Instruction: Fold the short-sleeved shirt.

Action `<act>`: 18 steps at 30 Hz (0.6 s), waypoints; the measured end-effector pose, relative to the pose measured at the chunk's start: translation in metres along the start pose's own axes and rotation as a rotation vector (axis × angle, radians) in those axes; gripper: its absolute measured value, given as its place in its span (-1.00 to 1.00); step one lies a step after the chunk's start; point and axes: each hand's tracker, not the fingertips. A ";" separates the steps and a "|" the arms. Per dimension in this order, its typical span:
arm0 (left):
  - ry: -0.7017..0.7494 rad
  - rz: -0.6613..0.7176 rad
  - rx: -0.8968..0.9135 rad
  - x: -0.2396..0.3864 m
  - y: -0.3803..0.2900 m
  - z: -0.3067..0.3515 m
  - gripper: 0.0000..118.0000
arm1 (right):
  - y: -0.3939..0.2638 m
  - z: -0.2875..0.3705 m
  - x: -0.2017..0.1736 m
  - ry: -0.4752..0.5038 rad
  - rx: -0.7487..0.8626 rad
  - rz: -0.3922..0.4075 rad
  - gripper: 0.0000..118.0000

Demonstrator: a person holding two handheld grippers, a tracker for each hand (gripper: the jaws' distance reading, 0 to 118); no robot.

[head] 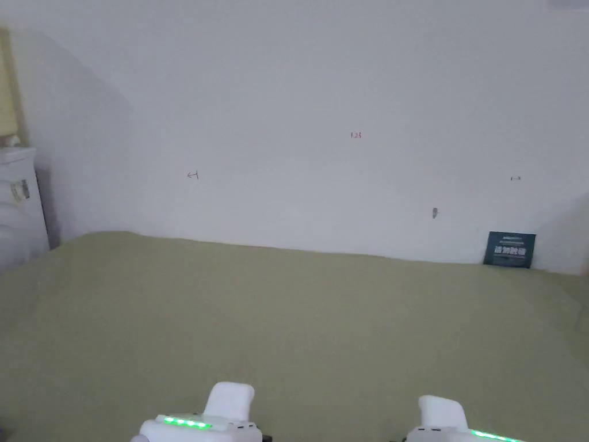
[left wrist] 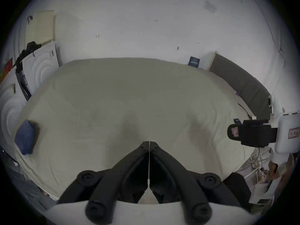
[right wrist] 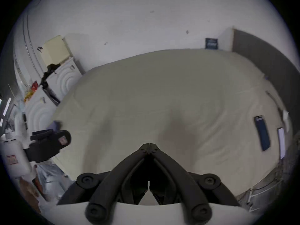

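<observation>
Both tools hover over the near edge of the green-sheeted bed (head: 299,322), left gripper (left wrist: 149,143) and right gripper (right wrist: 148,145) each clenched on nothing. The shirt (left wrist: 25,138), a soft blue bundle, sits at the bed's left edge; light and floppy, I'd say, best pinched at shoulders or hem. Plain white wall (head: 322,103) behind, phone (right wrist: 262,133) by the right edge.
</observation>
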 end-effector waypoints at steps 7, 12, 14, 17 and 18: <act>0.092 -0.023 0.098 0.045 -0.002 0.021 -0.98 | -0.002 0.034 0.039 -0.117 0.104 -0.019 -1.00; 0.184 -0.022 0.265 0.045 0.023 0.049 -0.98 | 0.019 0.066 0.020 -0.206 0.357 0.117 -1.00; 0.220 -0.013 0.359 0.042 0.026 0.064 -0.98 | 0.023 0.071 0.012 -0.283 0.460 0.173 -1.00; 0.272 -0.086 0.372 0.037 0.033 0.069 -0.98 | 0.025 0.071 0.009 -0.308 0.468 0.161 -1.00; 0.288 -0.088 0.368 0.035 0.033 0.071 -0.98 | 0.024 0.071 0.010 -0.314 0.469 0.152 -1.00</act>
